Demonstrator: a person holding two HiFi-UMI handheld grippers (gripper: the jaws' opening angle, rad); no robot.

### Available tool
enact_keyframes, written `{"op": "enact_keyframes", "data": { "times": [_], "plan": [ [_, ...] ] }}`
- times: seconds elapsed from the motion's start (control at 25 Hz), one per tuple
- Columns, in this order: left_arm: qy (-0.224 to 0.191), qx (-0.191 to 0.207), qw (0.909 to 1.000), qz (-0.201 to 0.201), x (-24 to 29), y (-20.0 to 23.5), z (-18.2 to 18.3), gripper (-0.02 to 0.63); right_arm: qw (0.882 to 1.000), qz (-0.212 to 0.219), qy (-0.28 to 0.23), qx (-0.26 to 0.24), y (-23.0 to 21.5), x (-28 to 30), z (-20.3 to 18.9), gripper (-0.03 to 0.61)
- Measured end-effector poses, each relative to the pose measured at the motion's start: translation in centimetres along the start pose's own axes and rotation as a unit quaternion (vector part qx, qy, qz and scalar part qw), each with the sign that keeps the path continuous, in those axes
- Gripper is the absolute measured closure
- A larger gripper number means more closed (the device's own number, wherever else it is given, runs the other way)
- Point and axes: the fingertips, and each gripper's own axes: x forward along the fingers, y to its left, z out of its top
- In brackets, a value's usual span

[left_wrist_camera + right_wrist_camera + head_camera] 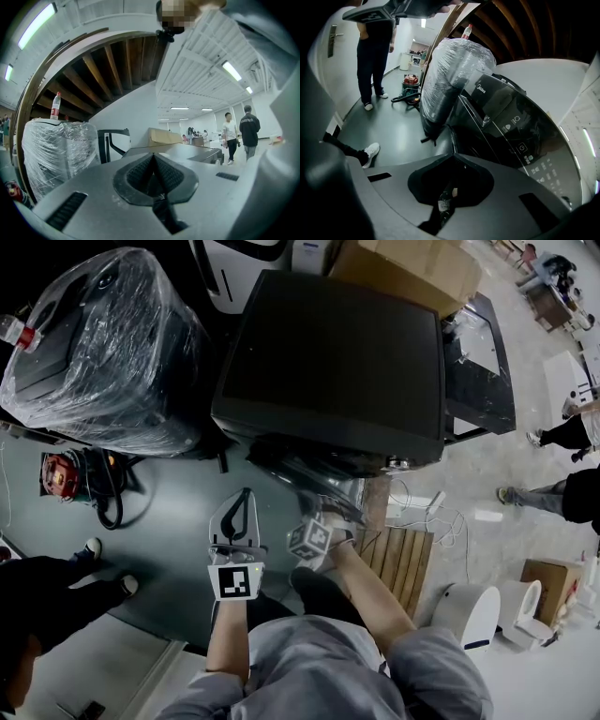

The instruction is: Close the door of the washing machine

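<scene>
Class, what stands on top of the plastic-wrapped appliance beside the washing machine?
One bottle with a red label stands upright on the wrapped appliance. The film hides what the appliance itself is.

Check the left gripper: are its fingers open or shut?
Shut. On the left gripper, the fingers meet at their tips, nothing between them.

Dim head view, fisheye bending at both gripper views' edges, ceiling strip lights [233, 71] glaring, shadows perhaps crushed.
</scene>
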Motion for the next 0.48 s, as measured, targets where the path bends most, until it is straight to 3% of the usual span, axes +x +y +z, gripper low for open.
{"op": "enact_keyframes", "data": {
  "times": [0.2,0.32,0.48],
  "plan": [
    [0.003,0.001,1.0,-0.002,0.3,0.0,-0.1,0.613,1.0,-0.017,0.003,0.013,-1.4,0.2,-1.4,0.577],
    [0.0,0.003,1.0,-0.006,0.6,-0.3,-0.1,0.612,0.998,-0.018,0.048,0.035,-1.9,0.8,-4.7,0.577],
    [0.009,0.003,0.9998,-0.017,1.0,-1.3,-0.5,0.612,0.994,-0.051,0.077,0.052,-4.0,1.2,-9.0,0.577]
  ]
}}
